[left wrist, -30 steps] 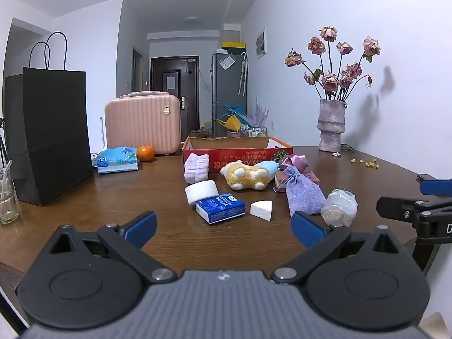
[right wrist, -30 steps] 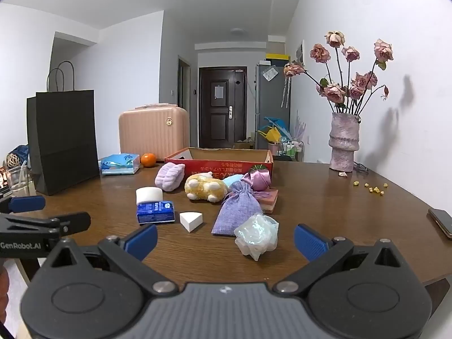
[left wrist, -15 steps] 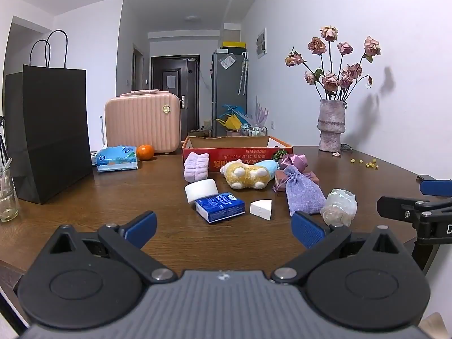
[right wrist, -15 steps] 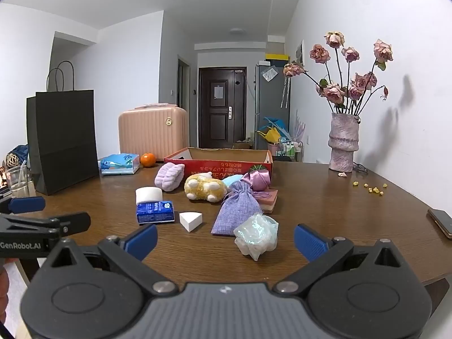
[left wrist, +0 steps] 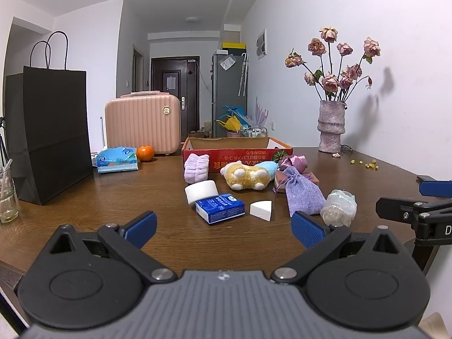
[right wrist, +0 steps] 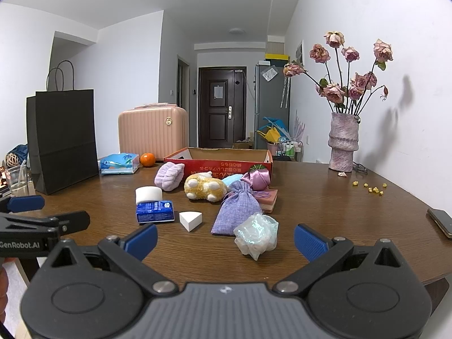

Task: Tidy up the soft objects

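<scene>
A dark wooden table (left wrist: 84,206) fills the middle of both views, in a white-walled room with a dark door (right wrist: 221,107) at the far centre. The soft things lie clustered at frame centre: a yellow plush toy (left wrist: 248,175), a lilac pouch (left wrist: 303,195), a white sponge wedge (left wrist: 261,210), a blue tissue pack (left wrist: 220,207) and a crinkled plastic bundle (right wrist: 255,236), all in front of the red box (left wrist: 237,152). A black paper bag (left wrist: 46,132) stands at left, a vase (right wrist: 343,141) at right. Bare wood lies between the cluster and the near table edge. The left gripper (left wrist: 223,224) and right gripper (right wrist: 224,238) are both spread wide, holding nothing.
</scene>
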`<state>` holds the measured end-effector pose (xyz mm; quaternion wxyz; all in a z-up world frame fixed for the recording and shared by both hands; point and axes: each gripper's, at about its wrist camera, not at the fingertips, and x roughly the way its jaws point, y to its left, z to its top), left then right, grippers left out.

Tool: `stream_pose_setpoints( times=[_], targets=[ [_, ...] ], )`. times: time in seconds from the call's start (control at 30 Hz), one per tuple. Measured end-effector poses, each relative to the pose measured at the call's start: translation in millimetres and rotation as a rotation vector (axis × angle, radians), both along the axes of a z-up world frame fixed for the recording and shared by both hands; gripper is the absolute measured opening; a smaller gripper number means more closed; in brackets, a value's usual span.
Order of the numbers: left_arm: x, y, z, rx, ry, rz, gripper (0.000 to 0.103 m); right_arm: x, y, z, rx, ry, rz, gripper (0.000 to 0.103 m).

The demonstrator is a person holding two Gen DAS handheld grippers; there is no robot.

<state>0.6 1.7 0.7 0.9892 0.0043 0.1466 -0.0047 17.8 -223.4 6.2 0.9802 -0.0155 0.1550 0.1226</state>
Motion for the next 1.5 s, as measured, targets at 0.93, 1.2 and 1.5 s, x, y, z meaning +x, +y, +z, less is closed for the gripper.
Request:
stream_pose_setpoints(
  times=[0.93, 1.2, 1.5],
  targets=[
    [-3.9, -0.8, 2.9, 0.004, -0.009, -0.003, 0.103, 0.7, 0.4, -0.2, -0.004, 0.001, -0.001, 0.103],
    [-4.0, -0.9, 2.7, 0.004, -0.010, -0.003, 0.103, 0.9, 0.4, -0.1, -0.005, 0.000, -0.002, 0.103],
    [-4.2, -1.2, 2.6, 0.005, -0.009, -0.003, 0.103, 1.1, 0.6, -0.1, -0.006, 0.001, -0.002, 0.103]
  ],
)
